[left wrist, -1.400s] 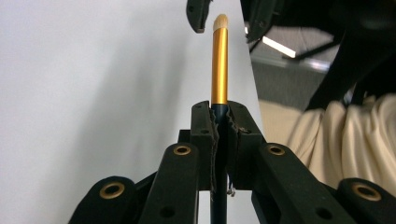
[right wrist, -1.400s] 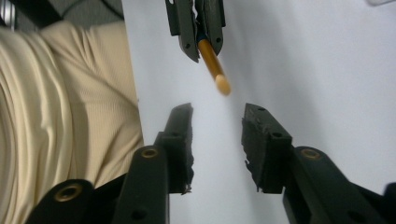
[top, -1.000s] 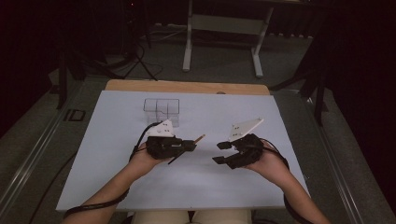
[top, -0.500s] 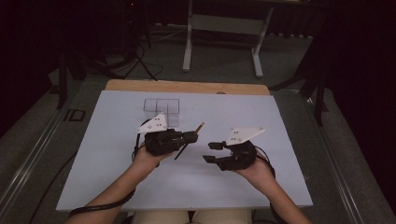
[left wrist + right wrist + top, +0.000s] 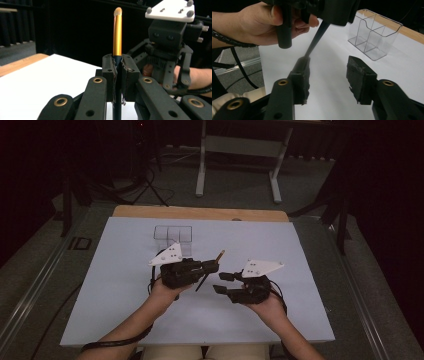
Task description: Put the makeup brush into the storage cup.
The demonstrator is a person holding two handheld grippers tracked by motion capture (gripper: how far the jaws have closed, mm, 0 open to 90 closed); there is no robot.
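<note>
While clamped tight on the dark handle of a makeup brush (image 5: pixel 117 32), left gripper (image 5: pixel 210 266) held above the white table (image 5: pixel 115 270), gold ferrule and tip pointing past the jaws. Right gripper (image 5: pixel 223 283) just beside, jaws apart and lately narrowing, nothing between, brush handle's lower end by one pad. Clear organizer (image 5: pixel 173 235) farther back.

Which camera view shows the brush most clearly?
The left gripper view: the brush stands upright, clamped, gold ferrule and tip visible. The high view shows it small; the right gripper view shows its dark handle.
</note>
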